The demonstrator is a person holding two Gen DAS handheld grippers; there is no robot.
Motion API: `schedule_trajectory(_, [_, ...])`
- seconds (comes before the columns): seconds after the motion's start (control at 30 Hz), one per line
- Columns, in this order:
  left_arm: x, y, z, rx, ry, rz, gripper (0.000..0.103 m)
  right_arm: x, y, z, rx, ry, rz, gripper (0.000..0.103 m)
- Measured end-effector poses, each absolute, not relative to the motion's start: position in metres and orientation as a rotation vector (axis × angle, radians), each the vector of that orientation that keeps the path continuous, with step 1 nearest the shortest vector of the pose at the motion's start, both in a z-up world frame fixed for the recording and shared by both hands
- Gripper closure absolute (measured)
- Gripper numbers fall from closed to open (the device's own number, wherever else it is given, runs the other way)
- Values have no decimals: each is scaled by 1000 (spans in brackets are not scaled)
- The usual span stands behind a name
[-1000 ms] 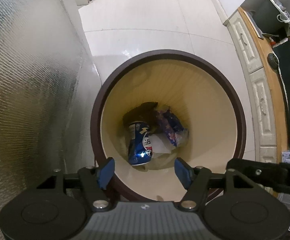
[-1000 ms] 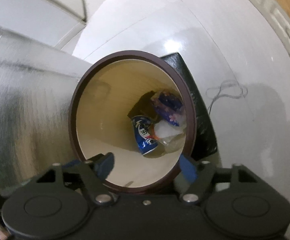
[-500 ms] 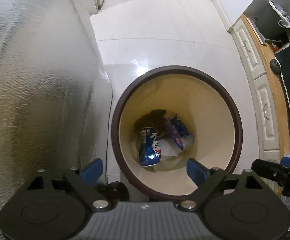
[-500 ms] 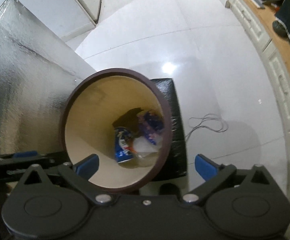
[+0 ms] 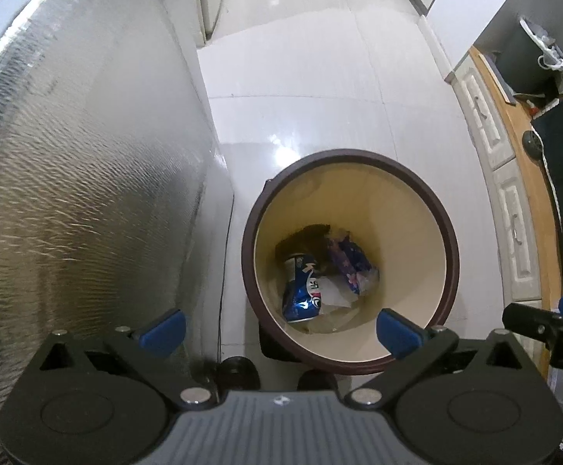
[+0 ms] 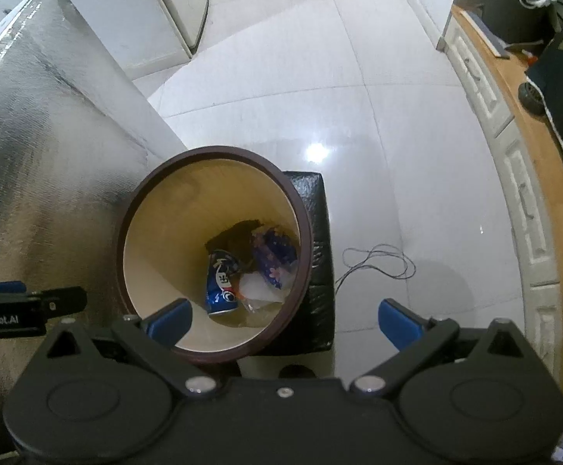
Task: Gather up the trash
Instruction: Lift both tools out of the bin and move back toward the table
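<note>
The can (image 5: pixel 301 288), a wrapper (image 5: pixel 349 261) and clear plastic lie at the bottom of the bin (image 5: pixel 452 240), which stands on the floor (image 5: pixel 320 77). Both the left gripper (image 5: pixel 281 332) and right gripper (image 6: pixel 284 319) are spread wide, holding nothing. Collection appears complete; no trash shows outside the bin

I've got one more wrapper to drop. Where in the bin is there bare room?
The bin's near and right inner walls are bare. The bottom is crowded: can, purple wrapper, clear plastic. Bare floor lies beyond the black box.
</note>
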State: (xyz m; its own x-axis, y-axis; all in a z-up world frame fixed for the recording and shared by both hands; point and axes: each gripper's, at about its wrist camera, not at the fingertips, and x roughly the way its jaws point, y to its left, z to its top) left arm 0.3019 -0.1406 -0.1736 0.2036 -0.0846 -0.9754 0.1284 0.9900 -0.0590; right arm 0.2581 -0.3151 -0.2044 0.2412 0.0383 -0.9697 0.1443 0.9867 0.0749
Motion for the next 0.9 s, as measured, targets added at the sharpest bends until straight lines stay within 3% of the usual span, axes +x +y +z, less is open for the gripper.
schedule_trajectory(0.9, [258, -103, -66, -22, 1151, -180, 0, 227, -286, -110, 50, 1166, -39, 0])
